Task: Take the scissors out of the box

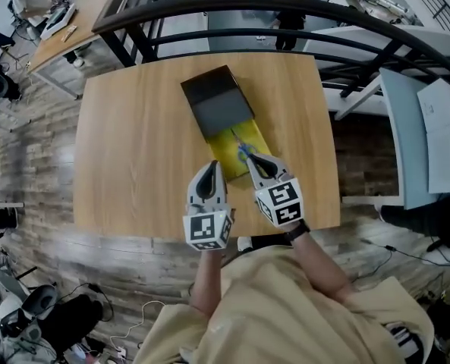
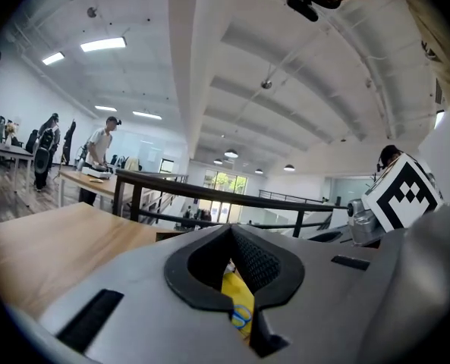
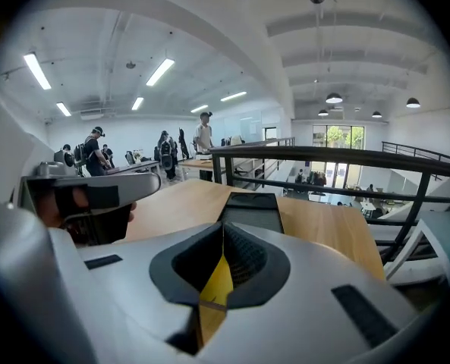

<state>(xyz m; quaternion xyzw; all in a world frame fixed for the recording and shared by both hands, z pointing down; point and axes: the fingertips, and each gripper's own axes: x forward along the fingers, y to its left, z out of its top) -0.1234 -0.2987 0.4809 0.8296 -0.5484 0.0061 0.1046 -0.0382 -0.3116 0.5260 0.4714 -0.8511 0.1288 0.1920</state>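
Observation:
A dark grey box (image 1: 217, 98) lies in the middle of the wooden table (image 1: 133, 142), with its yellow tray (image 1: 232, 154) drawn out toward me. Blue-handled scissors (image 1: 243, 152) lie in the tray. My right gripper (image 1: 250, 159) is shut, its tips just over the near end of the scissors. My left gripper (image 1: 212, 167) is shut too, beside the tray's left edge. The left gripper view shows the shut left gripper (image 2: 230, 230) with yellow tray and a blue handle (image 2: 242, 317) below it. In the right gripper view, the right gripper (image 3: 223, 230) points at the dark box (image 3: 251, 211).
A black curved railing (image 1: 285, 10) runs past the table's far edge. White sheets (image 1: 445, 135) lie on a desk at the right. Other desks and people stand far off at the back left. Cables and gear lie on the floor at lower left.

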